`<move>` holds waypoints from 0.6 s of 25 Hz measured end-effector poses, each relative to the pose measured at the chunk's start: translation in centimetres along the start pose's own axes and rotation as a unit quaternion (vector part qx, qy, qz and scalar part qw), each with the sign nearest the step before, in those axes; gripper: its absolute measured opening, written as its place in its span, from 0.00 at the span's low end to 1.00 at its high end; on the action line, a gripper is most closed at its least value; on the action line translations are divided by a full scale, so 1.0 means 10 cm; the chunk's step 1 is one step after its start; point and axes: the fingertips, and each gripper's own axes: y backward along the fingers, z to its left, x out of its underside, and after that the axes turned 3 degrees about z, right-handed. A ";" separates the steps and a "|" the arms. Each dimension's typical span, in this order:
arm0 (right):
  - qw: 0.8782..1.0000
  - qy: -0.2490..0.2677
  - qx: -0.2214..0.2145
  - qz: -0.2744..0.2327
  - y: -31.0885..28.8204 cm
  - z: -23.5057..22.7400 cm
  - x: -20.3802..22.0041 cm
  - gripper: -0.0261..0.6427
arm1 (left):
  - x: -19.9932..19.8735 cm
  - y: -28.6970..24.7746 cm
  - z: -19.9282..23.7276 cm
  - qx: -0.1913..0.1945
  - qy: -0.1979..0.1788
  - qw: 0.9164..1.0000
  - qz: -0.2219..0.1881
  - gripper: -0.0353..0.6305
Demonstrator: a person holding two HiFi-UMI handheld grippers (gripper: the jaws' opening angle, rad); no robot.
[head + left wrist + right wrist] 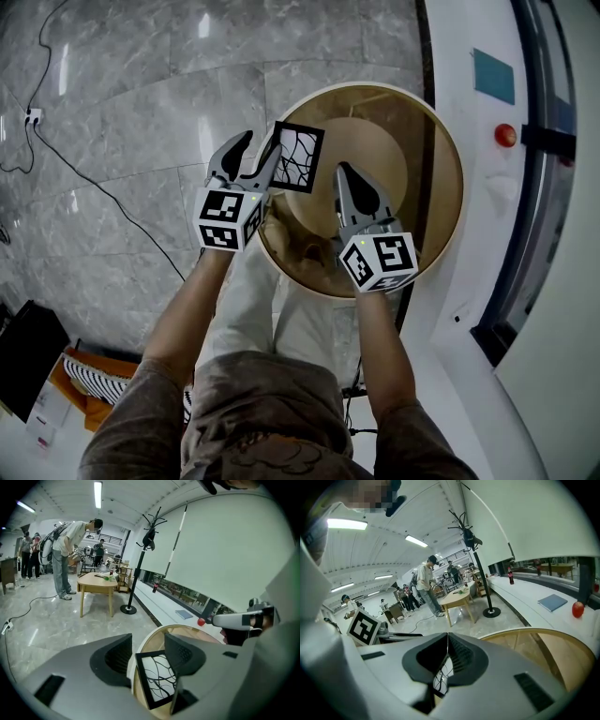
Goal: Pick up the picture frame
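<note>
- Left gripper (261, 142) has its jaws spread wide, and neither pad presses on anything.
- We see the picture frame (298, 157) just beyond those jaws. In the left gripper view, the frame (157, 677) shows in the gap between them and is partly covered by the right-hand jaw.
- We note a black border and a white sheet with dark branching lines. We cannot tell whether the frame lies flat or leans.
- We find the frame at the near left edge of the round table (459, 187), which has a wooden top and a pale rim.
- We see the right gripper (344, 167) over the table, beside the frame, with its jaw tips pressed together and nothing held.
- We note a white ledge (469, 56) past the table carrying a red ball (505, 135) and a blue pad (494, 75). A grey marble floor (122, 84) lies to the left.
</note>
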 end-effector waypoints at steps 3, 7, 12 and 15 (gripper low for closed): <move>1.000 -0.002 0.000 0.000 0.00 0.00 0.01 0.07 | 0.05 -0.04 0.03 -0.003 0.001 1.000 0.012 0.38; 1.000 -0.004 -0.001 0.003 0.00 -0.01 0.03 0.07 | 0.15 -0.13 0.07 -0.008 -0.001 1.000 0.028 0.38; 1.000 -0.005 -0.002 0.008 -0.02 -0.01 0.06 0.07 | 0.31 -0.30 0.14 -0.009 0.000 0.999 0.052 0.38; 1.000 -0.009 -0.001 0.010 -0.03 -0.04 0.09 0.07 | 0.41 -0.42 0.16 -0.010 0.009 0.998 0.067 0.38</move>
